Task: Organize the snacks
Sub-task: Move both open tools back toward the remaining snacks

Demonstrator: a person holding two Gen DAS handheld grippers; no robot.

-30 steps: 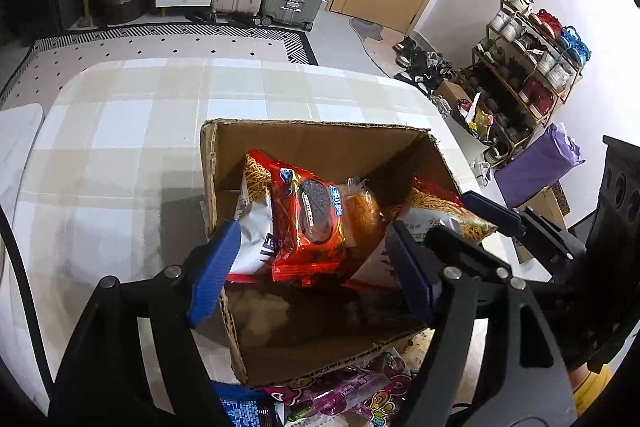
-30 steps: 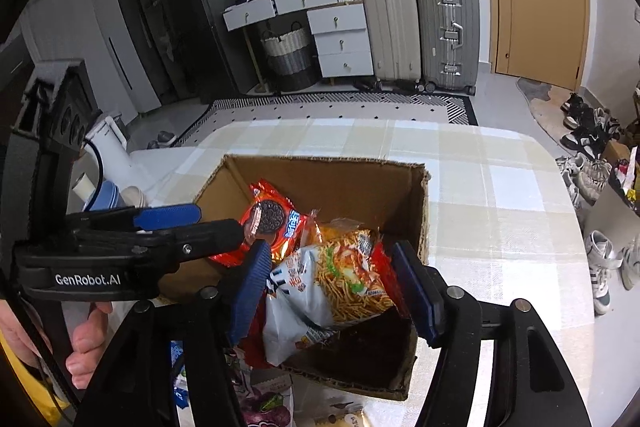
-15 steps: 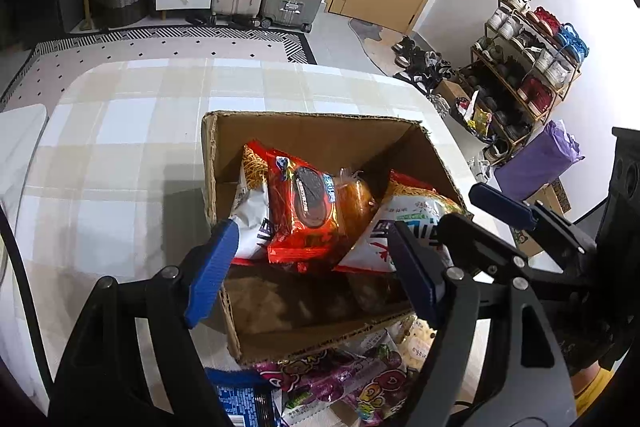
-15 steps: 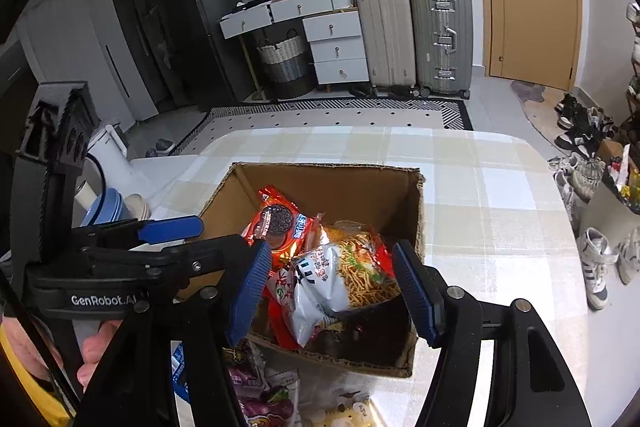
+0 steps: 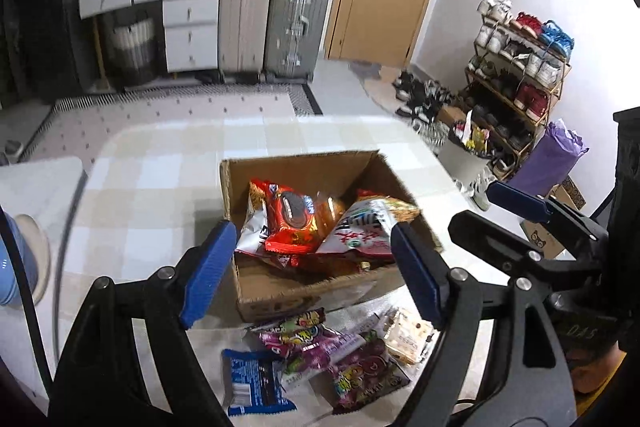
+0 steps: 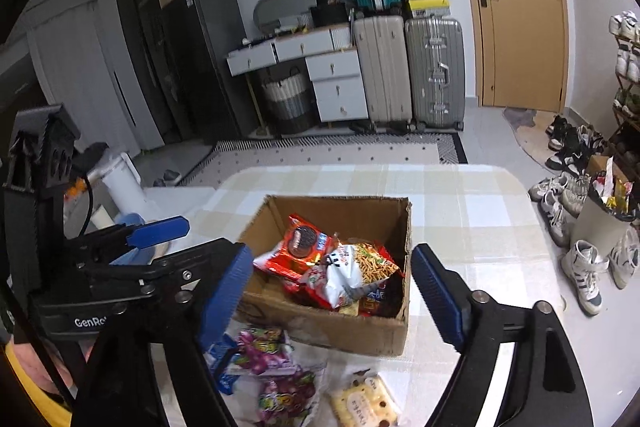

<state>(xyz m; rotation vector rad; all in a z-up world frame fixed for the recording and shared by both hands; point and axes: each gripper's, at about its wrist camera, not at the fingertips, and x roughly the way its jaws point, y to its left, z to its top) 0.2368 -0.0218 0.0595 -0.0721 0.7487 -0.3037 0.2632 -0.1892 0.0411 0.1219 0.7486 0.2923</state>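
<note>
An open cardboard box (image 5: 304,167) (image 6: 340,211) stands on the checked table. In it a red cookie pack (image 5: 292,215) (image 6: 300,239) leans beside a white and orange noodle-snack bag (image 5: 360,227) (image 6: 356,267). My left gripper (image 5: 311,227) hovers above and short of the box, its jaws opening, with nothing between the pads. My right gripper (image 6: 331,249) hangs likewise, jaws opening and empty. In front of the box lie purple candy packs (image 5: 320,343) (image 6: 264,347), a blue pack (image 5: 252,383) and a cracker pack (image 5: 404,335) (image 6: 364,407).
The checked tablecloth (image 5: 160,187) ends in a rounded far edge. A blue cup (image 5: 12,267) sits at the left. Suitcases (image 6: 408,67), drawers and a shoe rack (image 5: 520,75) stand beyond the table. A hand (image 6: 40,367) holds the left gripper.
The right gripper let go of the noodle-snack bag, which now lies in the box. Both grippers rose and drew back, so the loose packs in front of the box came into view.
</note>
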